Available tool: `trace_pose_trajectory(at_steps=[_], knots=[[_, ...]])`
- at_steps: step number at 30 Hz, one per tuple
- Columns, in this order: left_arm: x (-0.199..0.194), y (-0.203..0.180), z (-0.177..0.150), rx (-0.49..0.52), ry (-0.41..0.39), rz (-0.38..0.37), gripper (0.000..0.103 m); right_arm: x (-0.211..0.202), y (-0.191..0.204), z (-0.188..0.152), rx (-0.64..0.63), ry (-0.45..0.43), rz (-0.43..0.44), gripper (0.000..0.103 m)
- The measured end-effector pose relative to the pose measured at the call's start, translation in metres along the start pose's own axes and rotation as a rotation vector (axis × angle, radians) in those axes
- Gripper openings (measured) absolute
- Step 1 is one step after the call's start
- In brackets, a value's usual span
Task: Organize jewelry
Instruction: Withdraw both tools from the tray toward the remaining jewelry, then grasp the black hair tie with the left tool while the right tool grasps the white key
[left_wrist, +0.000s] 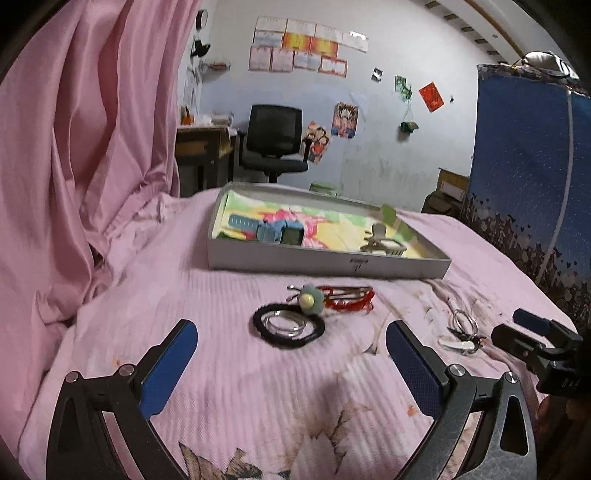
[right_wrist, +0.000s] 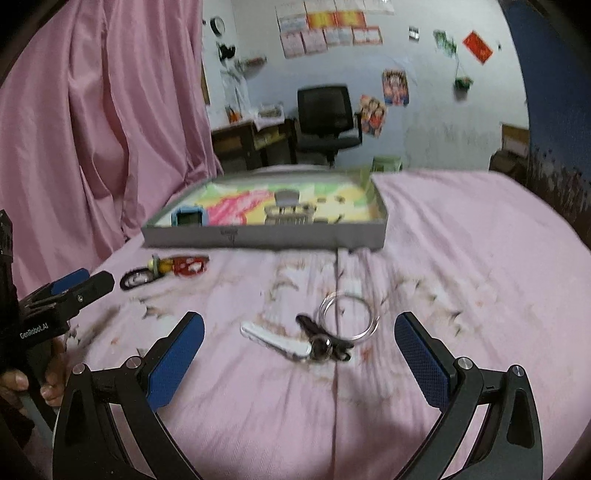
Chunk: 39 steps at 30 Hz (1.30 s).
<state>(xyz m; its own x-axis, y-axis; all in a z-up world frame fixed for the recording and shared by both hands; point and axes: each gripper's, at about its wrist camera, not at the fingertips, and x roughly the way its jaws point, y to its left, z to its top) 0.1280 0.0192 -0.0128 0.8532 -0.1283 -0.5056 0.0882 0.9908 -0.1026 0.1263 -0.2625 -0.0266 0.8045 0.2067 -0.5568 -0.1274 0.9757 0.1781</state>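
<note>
Hovering with jaws apart, both grippers (left_wrist: 291, 354) (right_wrist: 299, 347) risk snagging bedsheet (right_wrist: 461, 258) when pinching the clip (right_wrist: 275, 341) or hairband (left_wrist: 288, 326).

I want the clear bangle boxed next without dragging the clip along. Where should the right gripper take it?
Take the clear bangle at its far rim, coming down from above with one finger inside the ring and one outside. It lies flat on the bedspread, so a level approach would find little to pinch. Its near edge touches the dark clip, so avoid that side. The right gripper is open.
</note>
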Motion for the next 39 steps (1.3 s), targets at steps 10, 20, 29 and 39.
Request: trace_pose_trajectory(at_steps=[10,20,29,39], knots=[[0.017,0.005,-0.006,-0.024,0.081,0.006,0.103,0.019,0.011,-0.013,-0.014,0.09,0.078,0.08],[0.029,0.007,0.0,-0.03,0.112,-0.014,0.103,0.04,0.014,-0.018,0.005,0.188,0.088,0.06],[0.045,0.016,0.007,-0.056,0.143,-0.034,0.077,0.06,0.025,-0.013,-0.007,0.224,0.144,0.032],[0.04,0.021,0.002,-0.092,0.117,-0.09,0.045,0.065,0.032,-0.01,-0.013,0.225,0.227,0.02]])
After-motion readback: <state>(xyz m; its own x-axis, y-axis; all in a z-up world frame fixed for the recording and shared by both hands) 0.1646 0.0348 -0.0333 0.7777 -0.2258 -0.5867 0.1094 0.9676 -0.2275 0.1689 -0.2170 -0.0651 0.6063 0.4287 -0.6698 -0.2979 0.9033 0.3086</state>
